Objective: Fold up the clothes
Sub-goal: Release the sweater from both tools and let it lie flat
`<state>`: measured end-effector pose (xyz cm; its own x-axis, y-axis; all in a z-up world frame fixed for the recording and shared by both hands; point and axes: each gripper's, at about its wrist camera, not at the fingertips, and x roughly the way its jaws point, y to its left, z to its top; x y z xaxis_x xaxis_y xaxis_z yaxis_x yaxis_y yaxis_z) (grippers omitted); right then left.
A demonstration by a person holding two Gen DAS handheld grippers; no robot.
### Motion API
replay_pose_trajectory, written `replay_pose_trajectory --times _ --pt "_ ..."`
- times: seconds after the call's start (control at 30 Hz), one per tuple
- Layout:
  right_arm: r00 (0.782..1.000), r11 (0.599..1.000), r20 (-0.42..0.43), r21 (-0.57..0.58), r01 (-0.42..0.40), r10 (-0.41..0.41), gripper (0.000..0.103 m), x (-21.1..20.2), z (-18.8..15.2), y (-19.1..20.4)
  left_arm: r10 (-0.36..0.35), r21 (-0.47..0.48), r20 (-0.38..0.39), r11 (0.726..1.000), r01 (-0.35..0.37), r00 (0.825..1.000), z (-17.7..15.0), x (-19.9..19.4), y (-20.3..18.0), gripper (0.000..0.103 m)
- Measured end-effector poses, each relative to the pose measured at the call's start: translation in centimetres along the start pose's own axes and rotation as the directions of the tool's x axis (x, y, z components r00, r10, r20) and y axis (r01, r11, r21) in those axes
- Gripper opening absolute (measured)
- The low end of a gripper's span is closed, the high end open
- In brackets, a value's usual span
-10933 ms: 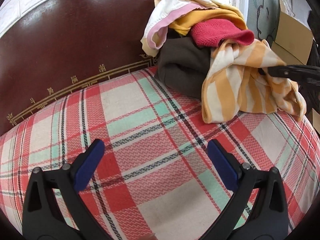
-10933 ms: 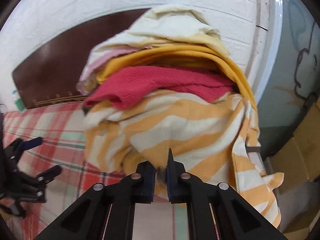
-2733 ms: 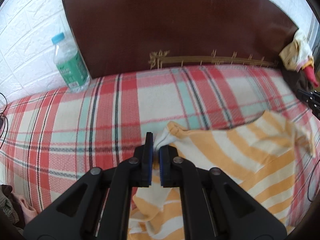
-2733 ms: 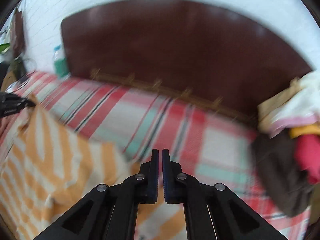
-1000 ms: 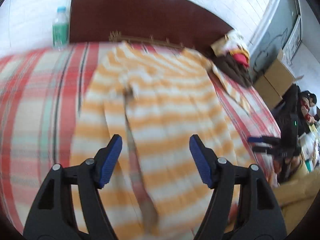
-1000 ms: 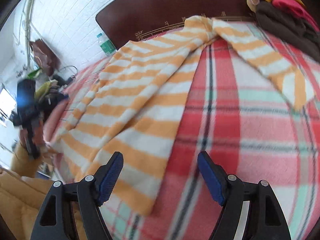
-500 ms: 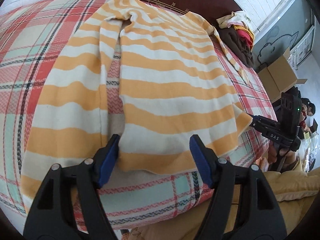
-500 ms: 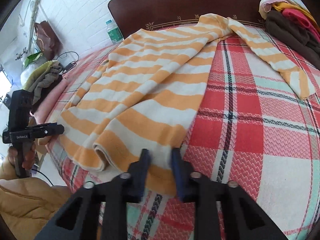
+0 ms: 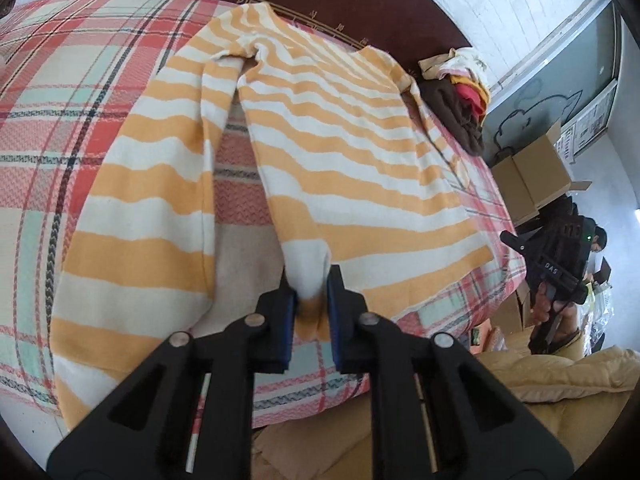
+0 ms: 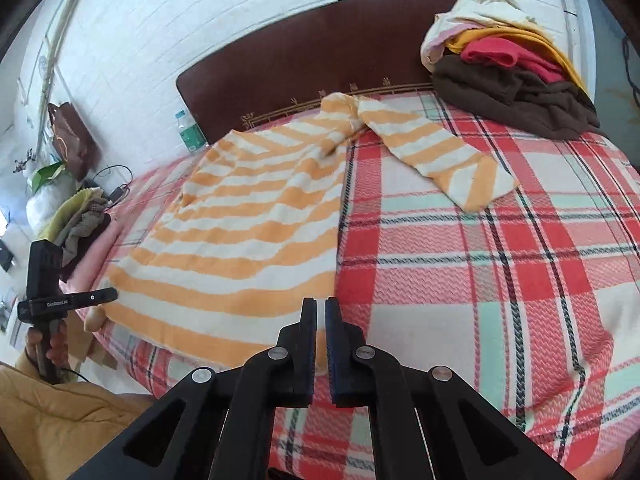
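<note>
Sweater (image 9: 352, 152): orange and white stripes. Bedspread (image 10: 500, 264): plaid in red, pink, mint and cream, crossed by dark lines. Headboard (image 10: 304, 64): dark reddish brown, gold trim along its lower edge. Clothes pile (image 10: 508, 56) at 2 o'clock in the right view: cream, mustard, red, dark brown. Grippers: black, blue pads (image 9: 285, 332).

Soft knit sweater (image 9: 344, 128), woven blanket (image 10: 500, 280), glossy headboard (image 10: 320, 64)

clothes pile (image 10: 508, 64) crowding headboard (image 10: 320, 56) corner

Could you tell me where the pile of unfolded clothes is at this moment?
The pile of clothes sits at the bed's far right corner against the headboard, just beyond the striped sweater's spread sleeve.
</note>
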<state>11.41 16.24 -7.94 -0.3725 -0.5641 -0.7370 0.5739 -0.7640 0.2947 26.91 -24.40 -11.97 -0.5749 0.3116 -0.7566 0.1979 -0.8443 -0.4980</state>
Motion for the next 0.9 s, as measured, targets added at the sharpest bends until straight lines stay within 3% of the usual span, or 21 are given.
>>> replay_pose_trajectory --times 0.1,0.17,0.2,0.23,0.3,0.4,0.53,0.6,0.67,0.77,0.9 --pt "0.997 0.999 -0.078 0.033 0.021 -0.018 0.005 1.7 -1.1 -1.0 0.031 0.012 -0.027 0.999 -0.031 0.999 -0.6 0.9 0.3 0.016" --pt "0.995 0.999 -0.097 0.037 0.033 -0.029 0.017 2.5 -1.3 -1.1 0.045 0.021 -0.022 0.999 -0.044 0.999 -0.8 0.9 0.3 0.019" --pt "0.996 0.999 -0.087 0.042 0.026 -0.023 0.026 2.8 -0.9 -1.1 0.052 0.026 -0.019 0.998 -0.051 0.998 -0.9 0.9 0.3 0.029" --pt "0.997 0.999 -0.077 0.046 0.020 -0.016 0.042 3.1 -0.5 -1.1 0.060 0.033 -0.009 0.998 -0.060 0.998 -0.9 0.7 0.2 0.044" --pt "0.998 0.999 -0.056 0.054 0.007 -0.004 0.046 3.7 0.3 -1.2 0.075 0.051 0.029 0.996 -0.077 0.997 -0.6 -0.2 -0.2 0.057" --pt "1.000 0.998 -0.027 0.064 -0.012 0.013 0.048 4.5 1.4 -1.2 0.081 0.072 0.102 0.994 -0.088 0.992 0.1 -2.2 -0.7 0.059" --pt "0.998 1.000 -0.056 0.015 -0.011 0.012 0.049 7.2 3.1 -0.1 0.131 0.081 0.180 0.986 -0.148 0.975 1.4 -3.7 -1.4 0.060" --pt "0.997 1.000 -0.078 0.001 -0.007 0.007 0.049 8.3 3.9 0.1 0.139 0.095 0.193 0.983 -0.159 0.971 2.1 -3.6 -2.0 0.060" --pt "0.999 1.000 -0.049 0.005 -0.008 0.008 0.049 8.1 5.0 -0.5 0.133 0.126 0.188 0.979 -0.159 0.973 2.9 -2.9 -2.7 0.060" --pt "0.997 0.997 -0.001 0.010 0.076 -0.076 0.052 7.3 7.4 -2.4 0.115 0.167 0.163 0.976 -0.142 0.980 4.2 -1.1 -3.9 0.061" --pt "0.973 0.972 0.031 -0.048 0.232 -0.230 0.062 8.1 11.5 -4.5 0.082 0.229 0.121 0.967 -0.109 0.989 6.7 2.2 -6.1 0.061"
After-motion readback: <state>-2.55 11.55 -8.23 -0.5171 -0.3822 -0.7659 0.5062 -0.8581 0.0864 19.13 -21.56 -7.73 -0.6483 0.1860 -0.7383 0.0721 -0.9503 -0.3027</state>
